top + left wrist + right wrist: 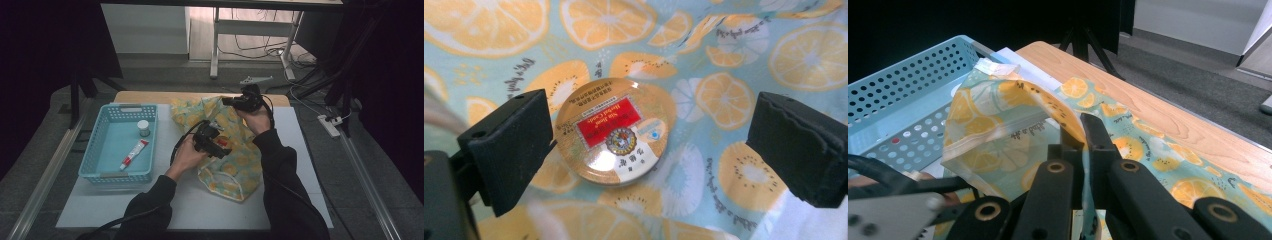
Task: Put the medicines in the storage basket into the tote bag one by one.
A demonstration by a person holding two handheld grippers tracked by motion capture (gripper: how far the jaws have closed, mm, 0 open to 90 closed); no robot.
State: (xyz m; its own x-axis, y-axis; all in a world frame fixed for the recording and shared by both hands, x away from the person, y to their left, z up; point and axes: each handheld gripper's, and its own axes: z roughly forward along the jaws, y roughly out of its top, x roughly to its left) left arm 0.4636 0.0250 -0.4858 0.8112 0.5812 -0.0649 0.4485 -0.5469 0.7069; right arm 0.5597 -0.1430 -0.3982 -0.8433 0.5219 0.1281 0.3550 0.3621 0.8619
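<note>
My left gripper [644, 150] has its fingers [511, 145] spread wide around the round tin [616, 132], one pad touching its rim and the other well clear, while the tin lies flat on the fruit-print bag [724, 65]. My right gripper [1082, 142] is clenched on the bag's lifted edge [1013, 107], holding the mouth up above the tabletop [195, 200]. I judge this the pick-up step: next I must centre the tin between the left fingers, close squarely, then lift it toward the blue basket [107, 175].
</note>
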